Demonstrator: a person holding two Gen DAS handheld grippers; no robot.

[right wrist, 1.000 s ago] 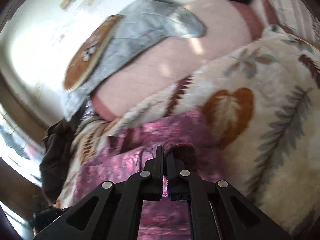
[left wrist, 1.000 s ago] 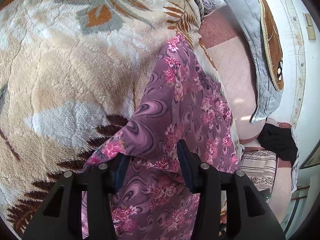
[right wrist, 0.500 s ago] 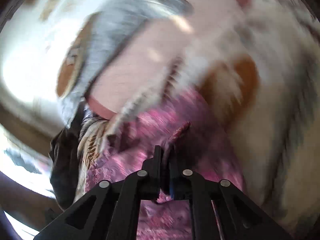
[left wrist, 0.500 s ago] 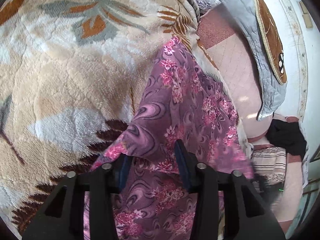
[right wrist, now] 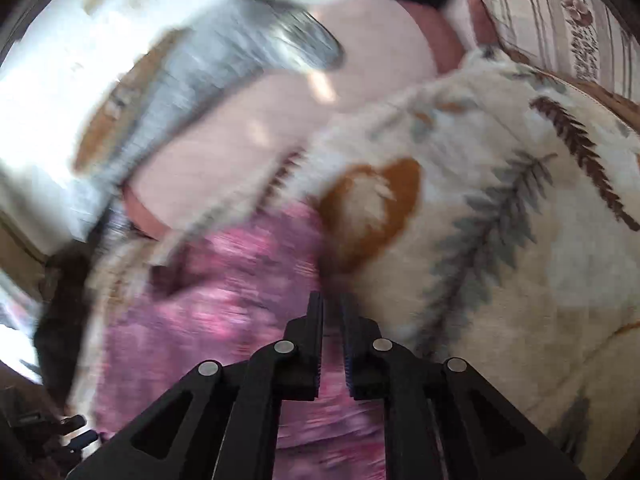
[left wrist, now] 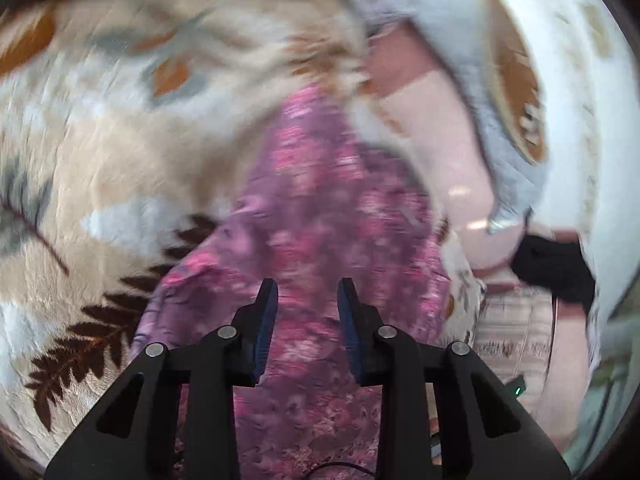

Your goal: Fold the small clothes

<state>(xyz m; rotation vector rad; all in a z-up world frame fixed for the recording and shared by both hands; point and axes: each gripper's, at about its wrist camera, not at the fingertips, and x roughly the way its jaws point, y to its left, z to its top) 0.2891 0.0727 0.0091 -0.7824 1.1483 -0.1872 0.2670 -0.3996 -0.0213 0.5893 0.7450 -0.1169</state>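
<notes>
While both views are motion-blurred, the garment [left wrist: 320,208] reads clearly: purple-pink floral cloth lying on a cream fleece blanket [left wrist: 120,152] with leaf print, running from under the claws up toward a pink sheet [left wrist: 448,140]. Left claw [left wrist: 307,292] hangs over the cloth with its jaws partly apart, blue pads showing, nothing pinched between them; cloth only seen through the gap. Right claw [right wrist: 332,304] is at the garment's right edge, where cloth meets blanket; its jaws are opening, with only a narrow slot between them; whether any cloth is in that slot, cannot tell from the blur. Grey quilted cushion [left wrist: 480,80] with a brown patch sits beyond the sheet, black cloth [left wrist: 552,264] lies near the far right in the left view, striped fabric [right wrist: 560,20] at top right in the right view
</notes>
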